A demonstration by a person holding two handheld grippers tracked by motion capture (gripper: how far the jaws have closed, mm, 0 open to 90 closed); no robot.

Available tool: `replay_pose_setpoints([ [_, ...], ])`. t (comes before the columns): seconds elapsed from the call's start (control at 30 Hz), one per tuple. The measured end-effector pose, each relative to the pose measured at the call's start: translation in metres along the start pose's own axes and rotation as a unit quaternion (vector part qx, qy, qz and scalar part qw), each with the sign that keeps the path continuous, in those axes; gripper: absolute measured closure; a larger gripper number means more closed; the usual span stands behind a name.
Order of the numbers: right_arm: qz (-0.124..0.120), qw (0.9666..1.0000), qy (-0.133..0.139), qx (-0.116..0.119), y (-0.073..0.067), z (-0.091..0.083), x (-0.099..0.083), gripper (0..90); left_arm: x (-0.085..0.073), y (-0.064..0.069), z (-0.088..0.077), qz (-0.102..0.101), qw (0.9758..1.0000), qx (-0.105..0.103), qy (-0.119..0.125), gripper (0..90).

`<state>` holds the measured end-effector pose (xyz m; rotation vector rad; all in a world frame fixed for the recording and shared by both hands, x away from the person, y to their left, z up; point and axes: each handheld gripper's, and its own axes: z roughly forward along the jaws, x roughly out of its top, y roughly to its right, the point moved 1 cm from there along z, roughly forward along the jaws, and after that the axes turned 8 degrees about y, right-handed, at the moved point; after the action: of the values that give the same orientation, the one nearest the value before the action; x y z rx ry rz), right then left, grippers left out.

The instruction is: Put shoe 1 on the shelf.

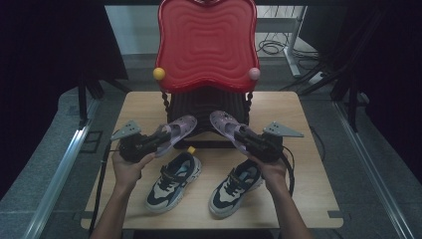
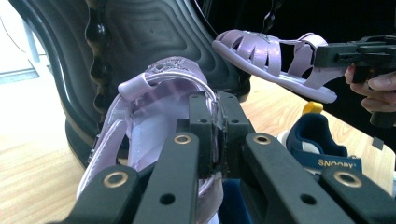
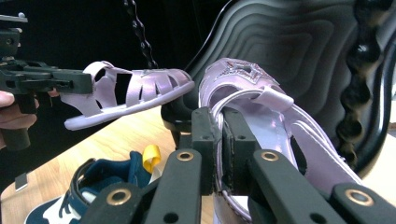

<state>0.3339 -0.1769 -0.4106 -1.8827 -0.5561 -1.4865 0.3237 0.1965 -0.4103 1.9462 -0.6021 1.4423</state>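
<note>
Two lilac plastic strap sandals are held off the wooden tabletop [image 1: 303,149], one in each gripper. Left gripper [image 1: 158,142], seen at lower left of the high view: jaws clamped on the heel strap of the left sandal [image 1: 176,129], toe pointing up and toward the chair. In the left gripper view the black jaws pinch the thin strap between their pads [image 2: 201,122], with almost no gap. Right gripper [image 1: 245,138]: jaws likewise clenched on the heel strap of the right sandal [image 1: 224,125], toe angled toward the middle. The right gripper view shows the same tight pinch on the strap.

Both sandals hang in front of the small chair with a glossy red wavy back [image 1: 206,42] and a ribbed black seat [image 1: 209,107], their toes close together but apart. A yellow knob [image 1: 159,73] and a pink knob [image 1: 254,73] sit at the lower corners of the chair back.

Below the grippers, a pair of navy-and-white children's sneakers [image 1: 174,181] rests flat on the table, side by side, toes toward the person. A hand [image 1: 128,169] grips each tool from below.
</note>
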Motion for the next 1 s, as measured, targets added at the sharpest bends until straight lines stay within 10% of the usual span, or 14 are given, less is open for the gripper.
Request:
replay_pose_setpoints([
  [1.0, 0.006, 0.9989, 0.019, -0.043, 0.006, 0.041, 0.011, 84.6, 0.016, -0.004, 0.040, 0.006, 0.9994, 0.020, 0.029, 86.2],
])
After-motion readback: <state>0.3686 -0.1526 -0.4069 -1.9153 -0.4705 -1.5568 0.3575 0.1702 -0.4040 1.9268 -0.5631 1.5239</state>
